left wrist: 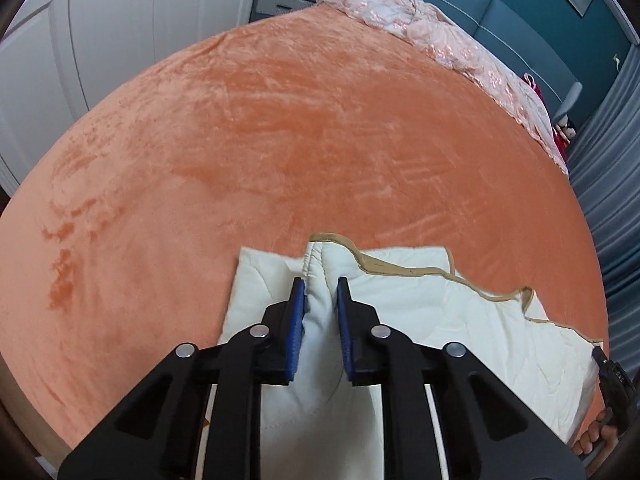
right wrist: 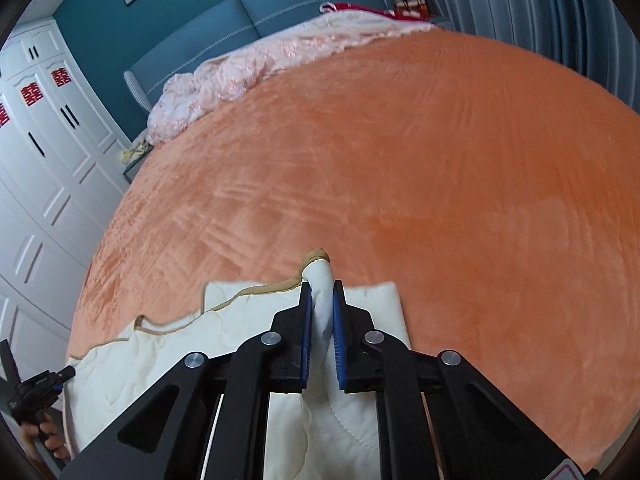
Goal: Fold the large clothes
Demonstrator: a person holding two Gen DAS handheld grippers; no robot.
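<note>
A: Left gripper [left wrist: 321, 280] is clamped on a bunched fold of the cream quilt [left wrist: 420, 320], blue pads [left wrist: 298, 320] pressed into the cloth.

B: Right gripper [right wrist: 322, 284] likewise pinches a tan-trimmed corner of the quilt [right wrist: 160, 356], jaws nearly closed.

A: The quilt lies on the orange bedspread [left wrist: 280, 140] beneath both grippers, its long axis running crosswise from one to the other, trimmed edge facing ahead.

Each gripper, left [left wrist: 321, 284] and right [right wrist: 322, 286], has black angular linkage arms, round silver rivets and blue ribbed pads [left wrist: 298, 308]. Bare fingers [right wrist: 48, 434] show at 8 o'clock.
</note>
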